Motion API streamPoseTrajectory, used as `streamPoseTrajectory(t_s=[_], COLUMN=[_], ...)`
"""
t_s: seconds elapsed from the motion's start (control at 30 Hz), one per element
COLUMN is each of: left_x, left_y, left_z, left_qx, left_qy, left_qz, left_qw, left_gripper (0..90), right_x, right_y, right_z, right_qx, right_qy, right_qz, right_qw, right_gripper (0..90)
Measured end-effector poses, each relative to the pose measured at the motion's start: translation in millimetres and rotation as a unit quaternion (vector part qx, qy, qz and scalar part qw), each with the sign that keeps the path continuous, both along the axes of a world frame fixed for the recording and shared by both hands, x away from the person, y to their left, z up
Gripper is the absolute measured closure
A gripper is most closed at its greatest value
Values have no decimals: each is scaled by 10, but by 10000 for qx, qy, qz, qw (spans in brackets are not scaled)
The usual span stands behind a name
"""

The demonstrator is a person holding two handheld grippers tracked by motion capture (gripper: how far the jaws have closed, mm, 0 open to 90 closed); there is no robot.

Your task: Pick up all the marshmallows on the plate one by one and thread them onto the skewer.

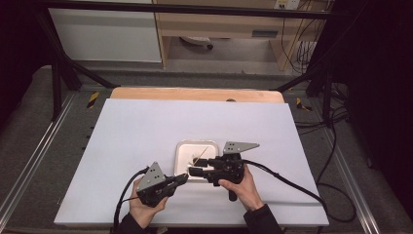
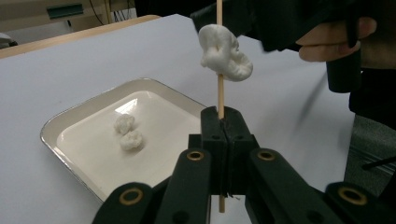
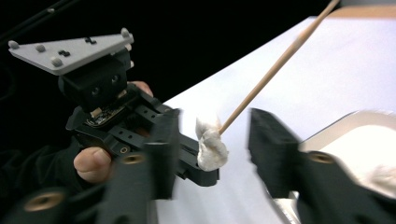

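A: Where's the wooden skewer (image 2: 220,91) right now?

B: Pinched in the left claw (image 2: 223,122), whose jaws are closed tight on its lower end. Seen from the left gripper view, it stands straight up out of that claw, with one white marshmallow-like piece (image 2: 225,52) threaded partway up its shaft

A: And the right claw (image 3: 212,144)?

B: Its jaws stand apart, one on either side of that threaded piece (image 3: 211,148), not pressing on it. In the right gripper view the stick (image 3: 275,70) runs away from the piece toward the upper right, so its long axis crosses the gap between the jaws at a slant

A: So which way would the piece travel?

B: Along the skewer, I'd judge; the right claw is the one next to it, while the left only anchors the stick

A: Anything left to thread?

B: Two more white pieces (image 2: 128,132) lie touching each other in the white tray (image 2: 88,109). From above, the tray (image 1: 182,146) sits near the middle of the white worktop (image 1: 146,122), just beyond both claws, with the left hand (image 1: 143,207) at its near-left corner and the right hand (image 1: 243,187) at its right side
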State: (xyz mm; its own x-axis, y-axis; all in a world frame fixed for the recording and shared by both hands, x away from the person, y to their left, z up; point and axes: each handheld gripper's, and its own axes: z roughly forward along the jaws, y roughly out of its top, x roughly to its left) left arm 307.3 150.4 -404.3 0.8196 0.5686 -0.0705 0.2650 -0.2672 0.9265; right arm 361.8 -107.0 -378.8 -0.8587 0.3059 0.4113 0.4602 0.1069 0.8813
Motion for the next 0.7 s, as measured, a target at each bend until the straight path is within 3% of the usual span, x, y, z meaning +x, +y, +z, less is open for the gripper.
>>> streamPoseTrajectory(t_s=[0.07,0.17,0.33,0.47,0.7], left_x=[-2,1,17,36,62], left_y=[18,57,154,250,376], left_z=[-4,2,13,7,-4], left_qx=[1,-7,5,9,54], left_qy=[-5,-2,60,147,259], left_qz=[22,65,154,259,385], left_qw=[10000,10000,9999,9996,9989], left_gripper=[887,887,887,887,887], right_x=[-5,2,43,96,177], right_y=[-29,-75,-160,-247,-287], right_z=[38,72,44,-24,-180], right_qx=[-23,-115,-509,-807,-1797], right_qy=[-180,-319,-468,-415,-461], right_qz=[-181,-375,-665,-934,-1265], right_qw=[9997,9987,9954,9915,9745], right_gripper=[310,199,137,88,36])
